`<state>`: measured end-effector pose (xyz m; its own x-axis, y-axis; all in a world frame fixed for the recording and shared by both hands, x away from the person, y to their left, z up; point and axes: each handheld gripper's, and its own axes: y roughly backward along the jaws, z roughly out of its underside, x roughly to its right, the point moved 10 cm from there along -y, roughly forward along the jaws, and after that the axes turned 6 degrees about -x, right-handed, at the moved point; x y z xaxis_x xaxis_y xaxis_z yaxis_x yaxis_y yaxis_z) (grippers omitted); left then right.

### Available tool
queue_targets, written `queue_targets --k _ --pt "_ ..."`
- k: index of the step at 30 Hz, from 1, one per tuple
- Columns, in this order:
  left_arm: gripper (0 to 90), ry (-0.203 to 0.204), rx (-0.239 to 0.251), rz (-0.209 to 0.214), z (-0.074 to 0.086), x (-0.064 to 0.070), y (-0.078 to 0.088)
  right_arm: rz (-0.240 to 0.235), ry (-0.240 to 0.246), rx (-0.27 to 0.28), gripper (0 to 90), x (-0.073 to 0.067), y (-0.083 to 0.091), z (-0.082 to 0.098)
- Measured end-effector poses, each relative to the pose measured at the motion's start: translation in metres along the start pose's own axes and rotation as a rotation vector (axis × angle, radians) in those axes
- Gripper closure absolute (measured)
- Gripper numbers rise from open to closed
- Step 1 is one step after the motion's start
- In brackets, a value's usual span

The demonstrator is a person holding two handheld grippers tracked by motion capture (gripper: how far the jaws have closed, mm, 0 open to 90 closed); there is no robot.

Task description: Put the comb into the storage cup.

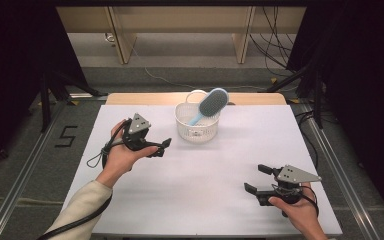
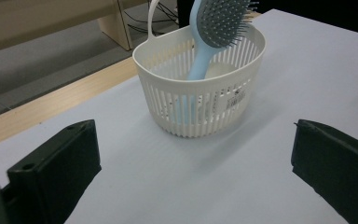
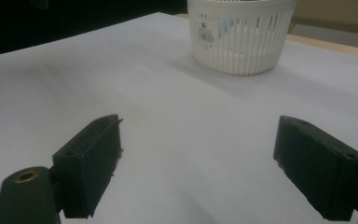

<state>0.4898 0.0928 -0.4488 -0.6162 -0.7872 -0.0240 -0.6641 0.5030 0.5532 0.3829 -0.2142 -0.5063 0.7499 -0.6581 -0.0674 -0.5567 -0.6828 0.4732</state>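
A white slotted basket (image 1: 197, 123) stands on the white table (image 1: 200, 195) at the back middle. A light blue hairbrush (image 1: 211, 104) with a grey bristle pad stands in it, handle down, with its head leaning out to the right. My left gripper (image 1: 163, 148) is held left of the basket, open and empty, its jaws pointing at the basket (image 2: 200, 95) and the hairbrush (image 2: 216, 21). My right gripper (image 1: 256, 178) hovers near the front right of the table, open with nothing between its jaws. The basket (image 3: 240, 42) is far ahead of it.
A wooden strip (image 1: 145, 98) runs along the table's back edge. Beyond it are wooden furniture legs (image 1: 122, 42) and cables (image 1: 275, 55) on the floor. Metal rails run along both sides of the table, and a "5" mark (image 1: 66, 136) is on the floor at left.
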Motion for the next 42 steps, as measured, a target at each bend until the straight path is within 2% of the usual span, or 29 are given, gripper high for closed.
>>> queue_targets --k 11,13,18,28,33,37,42 --pt "0.6 -0.013 -0.017 -0.01 0.026 0.003 0.013 -0.002 0.005 0.005 15.8 -0.001 0.0 -0.001" --pt "0.0 -0.029 -0.004 -0.007 0.029 0.004 0.015 0.0 0.007 0.001 15.8 0.0 0.0 0.0" --pt "0.0 -0.025 0.0 -0.015 0.038 0.004 0.019 0.0 0.008 0.001 15.8 -0.001 0.0 0.0" --pt "0.0 -0.034 -0.013 -0.03 0.052 0.007 0.025 0.0 0.005 0.002 15.8 -0.001 0.0 -0.001" --pt "0.0 -0.058 -0.02 -0.045 0.057 0.007 0.031 0.0 0.006 0.0 15.8 -0.001 0.0 -0.001" --pt "0.0 -0.059 -0.017 -0.047 0.059 0.007 0.036 -0.001 0.005 0.001 15.8 -0.001 0.0 -0.001" --pt "0.0 -0.076 -0.038 -0.065 0.067 0.005 0.04 0.0 0.006 0.001 15.8 -0.001 0.0 -0.001"
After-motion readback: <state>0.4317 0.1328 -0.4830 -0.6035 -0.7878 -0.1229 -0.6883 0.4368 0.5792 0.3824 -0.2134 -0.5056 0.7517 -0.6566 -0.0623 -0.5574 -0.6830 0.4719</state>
